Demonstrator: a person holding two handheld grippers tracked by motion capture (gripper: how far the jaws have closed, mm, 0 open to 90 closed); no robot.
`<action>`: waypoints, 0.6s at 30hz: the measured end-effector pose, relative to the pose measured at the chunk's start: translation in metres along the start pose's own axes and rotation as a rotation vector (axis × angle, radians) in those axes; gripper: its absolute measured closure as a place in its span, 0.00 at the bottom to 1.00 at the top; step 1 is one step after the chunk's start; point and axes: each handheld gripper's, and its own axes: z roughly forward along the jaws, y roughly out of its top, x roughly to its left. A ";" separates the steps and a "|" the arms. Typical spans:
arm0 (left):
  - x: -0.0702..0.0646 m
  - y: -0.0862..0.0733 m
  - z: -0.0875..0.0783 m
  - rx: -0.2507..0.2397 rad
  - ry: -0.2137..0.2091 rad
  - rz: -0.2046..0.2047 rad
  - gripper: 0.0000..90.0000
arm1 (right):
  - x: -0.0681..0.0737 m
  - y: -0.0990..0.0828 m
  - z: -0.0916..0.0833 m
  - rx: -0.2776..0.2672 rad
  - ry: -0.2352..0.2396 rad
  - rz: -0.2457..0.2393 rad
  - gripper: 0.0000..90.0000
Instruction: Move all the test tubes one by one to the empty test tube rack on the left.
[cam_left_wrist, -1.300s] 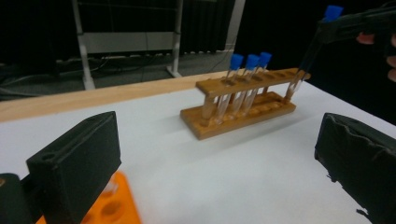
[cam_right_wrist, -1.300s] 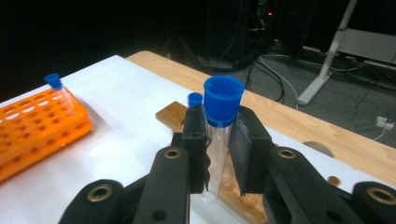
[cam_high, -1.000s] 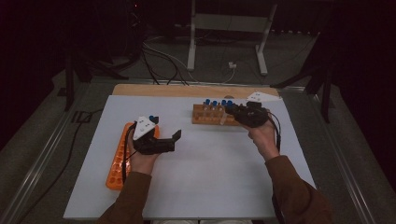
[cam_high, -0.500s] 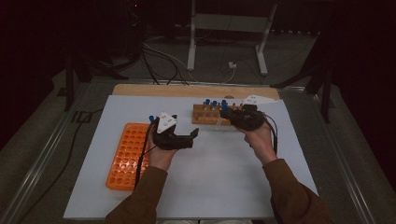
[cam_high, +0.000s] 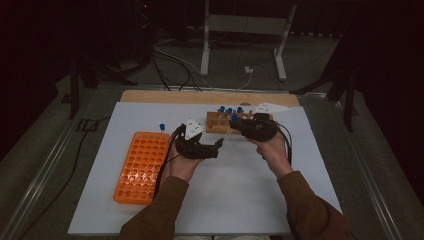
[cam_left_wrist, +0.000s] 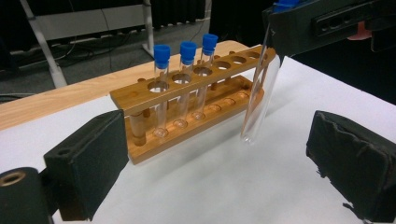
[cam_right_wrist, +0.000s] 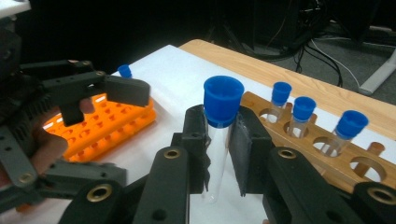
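Blue-capped tube (cam_right_wrist: 219, 140) clamped just under cap in right gripper (cam_right_wrist: 223, 154), hanging above mat beside near side of wooden rack (cam_left_wrist: 187, 112), toward far table edge. Left gripper (cam_left_wrist: 219, 158) spread wide, empty, aimed at tube btm. Handover likely: close low on glass, keep tube upright, release right only once grip firm.

Left gripper (cam_high: 212, 145): black body, grey three-cornered plate on top, black cable trailing back along the forearm. Jaw pads are black foam blocks; the right-hand pad is frayed at its edge. Brass-coloured eyelet on the jaw arm.

Right gripper (cam_right_wrist: 223, 144): black linkage arms with brass-coloured pivot eyelets, flat dark pads, looped black cable.

Both forearms in brown long sleeves (cam_high: 165, 215).
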 end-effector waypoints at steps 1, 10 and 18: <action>-0.001 0.000 0.002 0.000 -0.002 -0.004 0.08 | 0.001 0.000 0.001 0.002 0.002 0.000 0.85; -0.008 0.000 0.011 -0.010 0.001 -0.011 0.20 | 0.006 0.000 0.006 0.010 0.015 -0.008 0.85; -0.015 0.002 0.013 -0.029 -0.016 0.024 0.51 | 0.011 0.001 0.012 0.014 0.031 -0.012 0.85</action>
